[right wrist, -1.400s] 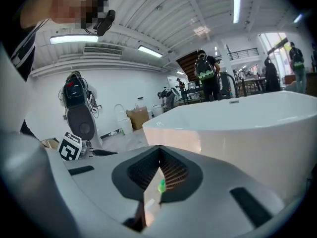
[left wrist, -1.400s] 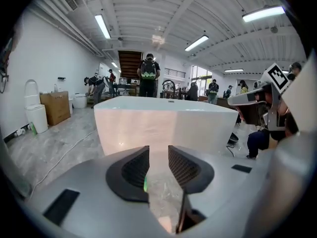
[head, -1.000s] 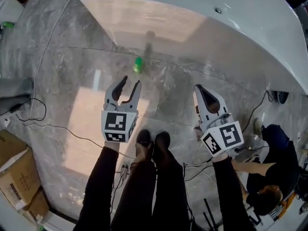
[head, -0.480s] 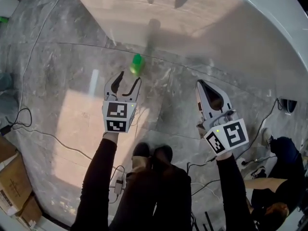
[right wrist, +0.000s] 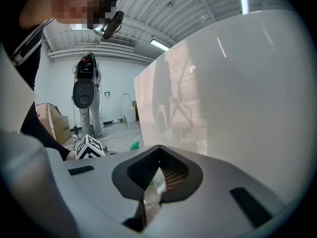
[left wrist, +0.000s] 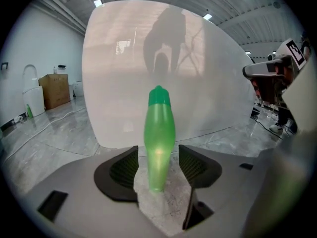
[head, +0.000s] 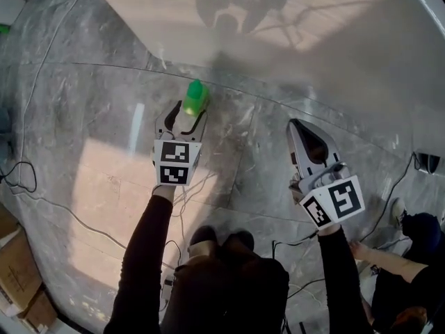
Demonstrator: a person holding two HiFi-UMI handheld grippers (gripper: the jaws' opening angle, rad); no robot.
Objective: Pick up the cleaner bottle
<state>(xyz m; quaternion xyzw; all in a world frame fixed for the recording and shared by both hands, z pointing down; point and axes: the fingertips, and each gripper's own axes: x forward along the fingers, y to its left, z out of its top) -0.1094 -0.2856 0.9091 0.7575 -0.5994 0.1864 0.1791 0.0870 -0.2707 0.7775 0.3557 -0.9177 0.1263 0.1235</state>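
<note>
The green cleaner bottle (head: 195,96) stands upright on the grey marble floor, just in front of the white tub. My left gripper (head: 186,114) reaches round it, and its jaws are opening. In the left gripper view the bottle (left wrist: 159,133) rises between the two dark pads (left wrist: 124,168), with a gap on each side, so nothing presses on it. My right gripper (head: 297,126) hangs to the right, away from the bottle, with its jaws together and nothing in them. The right gripper view shows the tips (right wrist: 157,149) meeting and the bottle (right wrist: 134,145) small at the left.
The white tub wall (head: 334,40) curves across the far side, close behind the bottle. Cables (head: 28,179) trail over the floor at the left. A cardboard box (head: 14,277) sits at the lower left. A person (head: 410,270) crouches at the lower right.
The left gripper has slid forward until the bottle, which stood ahead of its tips, is between its jaws, and the jaws have spread. The right gripper stays shut.
</note>
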